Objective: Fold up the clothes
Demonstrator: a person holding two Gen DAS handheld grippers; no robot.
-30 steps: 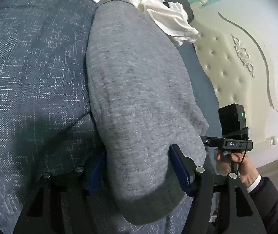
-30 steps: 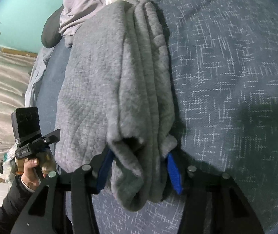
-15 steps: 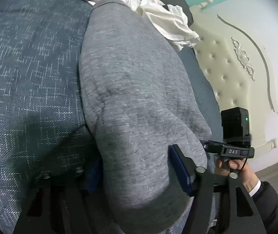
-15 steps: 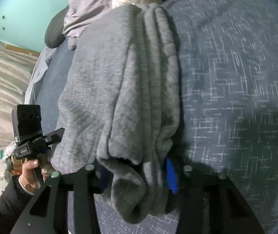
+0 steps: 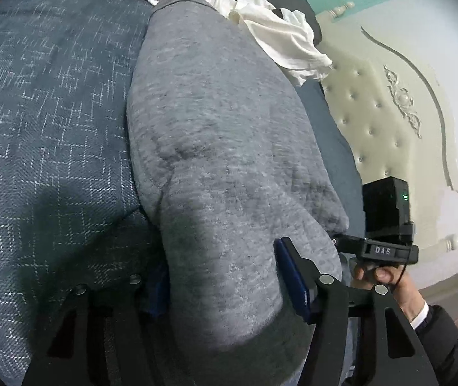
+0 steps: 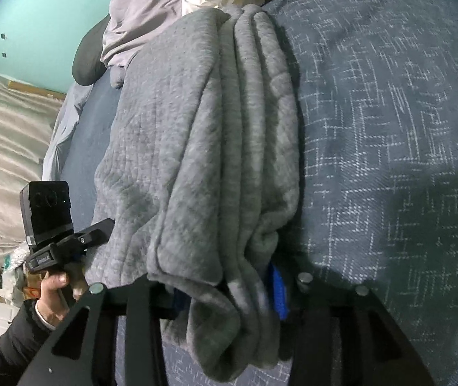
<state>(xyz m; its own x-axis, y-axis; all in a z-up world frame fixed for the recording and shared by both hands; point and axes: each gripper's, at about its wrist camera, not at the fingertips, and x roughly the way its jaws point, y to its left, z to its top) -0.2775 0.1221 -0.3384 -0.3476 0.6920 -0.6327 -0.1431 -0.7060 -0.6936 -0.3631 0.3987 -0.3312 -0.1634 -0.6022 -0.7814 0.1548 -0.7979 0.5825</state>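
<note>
A folded grey sweatshirt [image 5: 216, 112] lies lengthwise on the blue patterned bedspread [image 5: 45, 112]. My left gripper [image 5: 219, 257] is shut on one thick near corner, with its blue pads pressing the fabric from both sides. In the right wrist view the same sweatshirt [image 6: 196, 112] shows several stacked folds. My right gripper [image 6: 227, 289] is shut on the other near corner, and fabric droops over the jaws and hides most of the left pad. Each view shows the other gripper's body and the hand [image 5: 380, 273] [image 6: 55, 289] holding it beside the garment.
At the far end of the bed lie a crumpled white garment [image 5: 280, 35], a lilac-grey garment [image 6: 142, 16] and a black item [image 6: 87, 64]. A cream tufted headboard [image 5: 389, 112] is beside the bed. The bedspread [image 6: 389, 96] stretches away on the right.
The right jaws have closed in on the bunched folds, squeezing them narrower. The left jaws have tightened slightly on their corner. The sweatshirt's near end now sits closer to both cameras.
</note>
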